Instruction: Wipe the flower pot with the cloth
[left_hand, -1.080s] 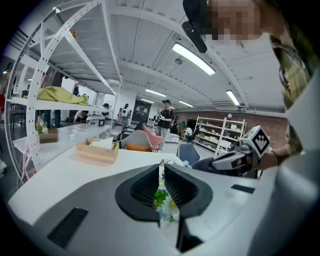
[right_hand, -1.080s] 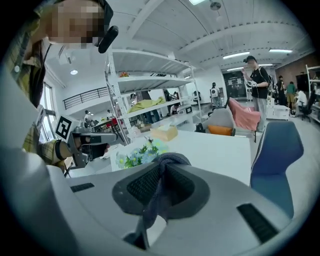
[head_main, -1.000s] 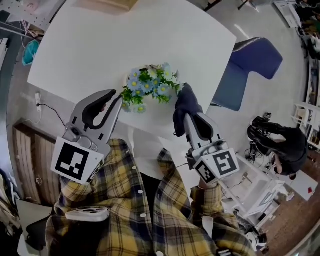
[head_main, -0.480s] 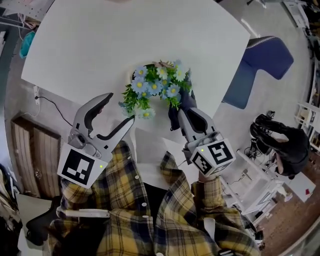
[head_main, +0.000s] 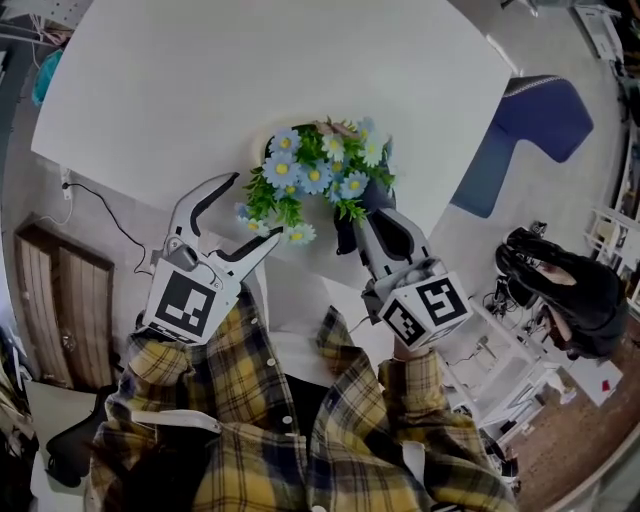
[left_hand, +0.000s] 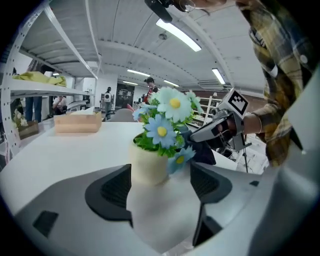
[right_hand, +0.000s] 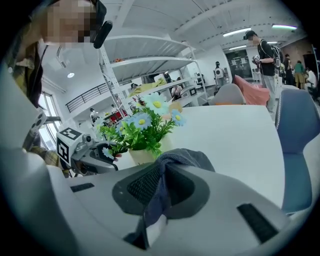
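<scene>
In the head view, the left gripper (head_main: 252, 212) is holding its fingers wide apart, their tips reaching into the blue and white artificial daisies (head_main: 318, 172) on the white table (head_main: 250, 70). The right gripper (head_main: 368, 222) is pinching a dark navy cloth (head_main: 349, 232) just right of those flowers.

In the left gripper view, the cream flower pot (left_hand: 147, 169) is standing in the gap between the spread fingers, near their tips (contact with either pad cannot be told).

In the right gripper view, the fingers are clamping the cloth, a fold bunching past their tips, and the flower pot is sitting just beyond them, slightly left.
</scene>
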